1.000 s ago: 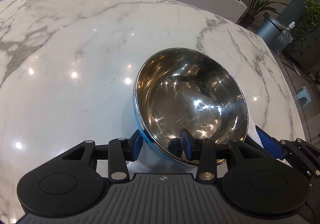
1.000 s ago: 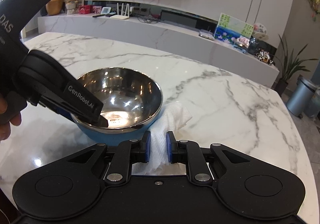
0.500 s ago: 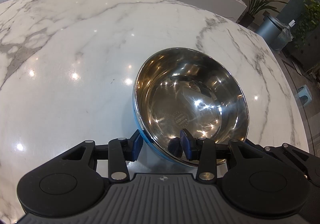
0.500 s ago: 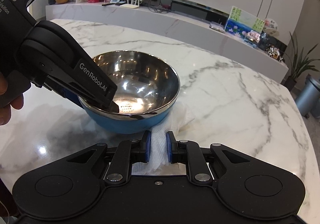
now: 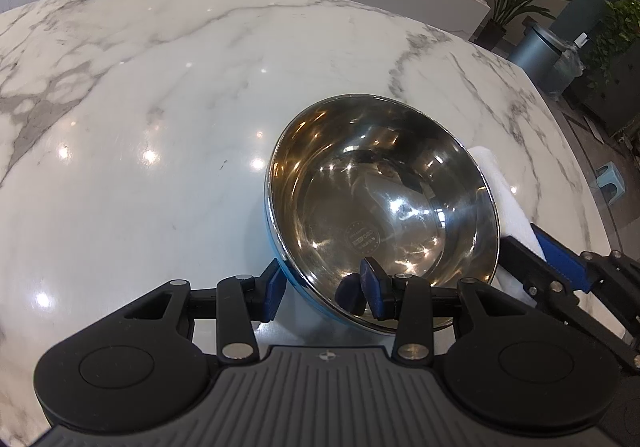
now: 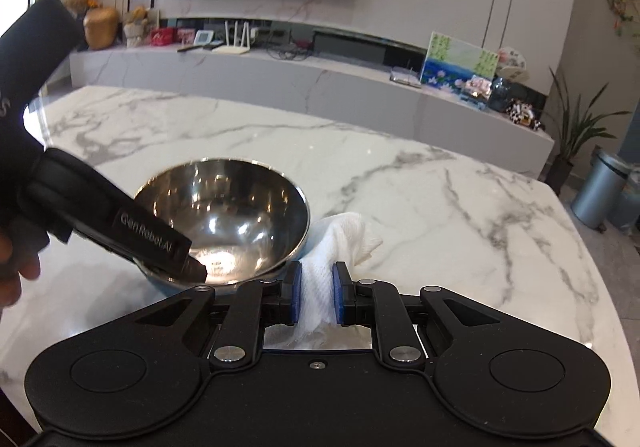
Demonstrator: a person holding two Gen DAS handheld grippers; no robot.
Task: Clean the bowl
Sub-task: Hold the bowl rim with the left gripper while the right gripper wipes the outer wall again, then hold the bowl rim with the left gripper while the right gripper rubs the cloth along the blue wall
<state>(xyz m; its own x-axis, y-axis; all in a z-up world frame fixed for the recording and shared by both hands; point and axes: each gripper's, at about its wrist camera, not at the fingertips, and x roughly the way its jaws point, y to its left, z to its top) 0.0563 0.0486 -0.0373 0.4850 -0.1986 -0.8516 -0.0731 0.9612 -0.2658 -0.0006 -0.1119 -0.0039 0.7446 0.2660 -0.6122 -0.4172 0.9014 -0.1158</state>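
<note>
A steel bowl (image 5: 380,203) with a blue outer shell sits on the marble table (image 5: 160,107). My left gripper (image 5: 322,289) is shut on the bowl's near rim, one pad outside the wall and one inside. In the right wrist view the bowl (image 6: 228,207) lies ahead and to the left, with the left gripper (image 6: 192,267) clamped on its edge. My right gripper (image 6: 316,297) is shut on a white cloth (image 6: 340,243), which is lifted beside the bowl's right side. The cloth (image 5: 504,195) also shows past the bowl's right edge in the left wrist view, with the right gripper (image 5: 532,247) below it.
The table's rounded right edge (image 6: 592,247) drops to the floor, where a grey bin (image 6: 600,187) and a potted plant (image 6: 576,135) stand. A long marble shelf (image 6: 280,75) with small items runs behind the table. A person's hand (image 6: 16,267) holds the left gripper.
My right gripper has lifted the white cloth off the table beside the bowl and pulled back slightly to the right. The left gripper and the bowl have stayed still.
</note>
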